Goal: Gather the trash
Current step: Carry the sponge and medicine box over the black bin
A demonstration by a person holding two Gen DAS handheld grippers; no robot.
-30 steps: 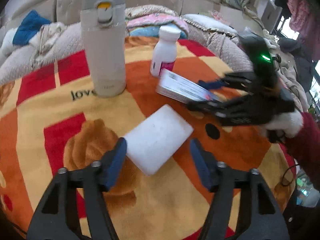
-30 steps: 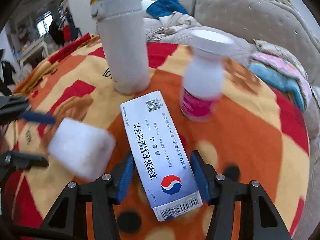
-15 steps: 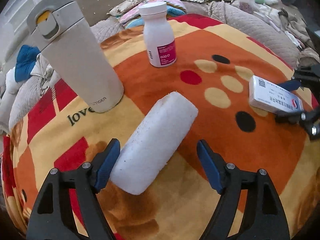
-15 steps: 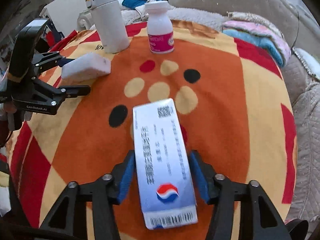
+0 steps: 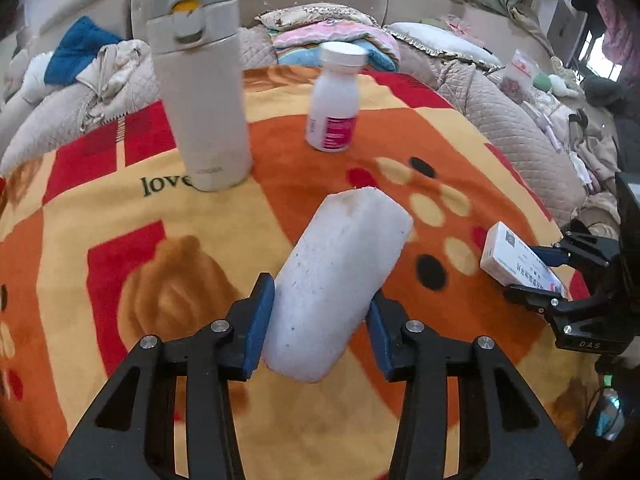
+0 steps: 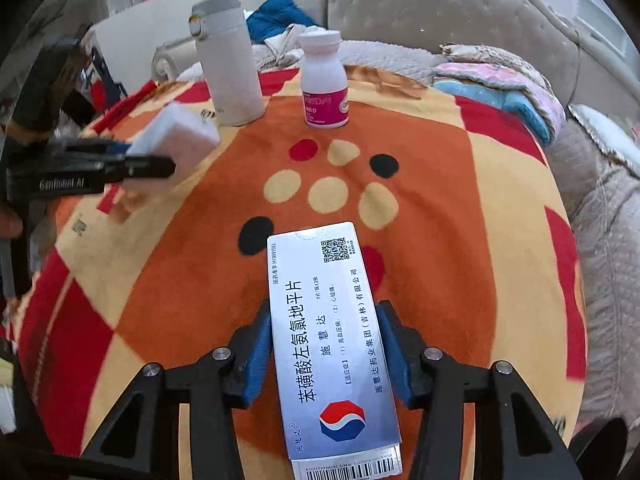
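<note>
A white foam block [image 5: 344,264], speckled with dirt, sits between the blue pads of my left gripper [image 5: 322,304]. The jaws are closing and both pads press its sides. In the right wrist view the same foam block [image 6: 176,136] juts from the left gripper [image 6: 148,156] just above the blanket. My right gripper [image 6: 324,320] is closing too, its pads against the long edges of a blue-and-white medicine box [image 6: 328,328]. That medicine box [image 5: 516,264] shows in the right gripper [image 5: 532,276] at the blanket's right edge.
A tall beige thermos [image 5: 200,92] and a white pill bottle with a pink label [image 5: 334,100] stand at the far side of the orange, red and yellow blanket [image 5: 100,240]. Quilted cushions and bedding [image 5: 480,92] ring the blanket.
The left jaws, wide apart around the foam block before, have come in against its sides. The right gripper has carried the medicine box away from the thermos and bottle towards the blanket's near right.
</note>
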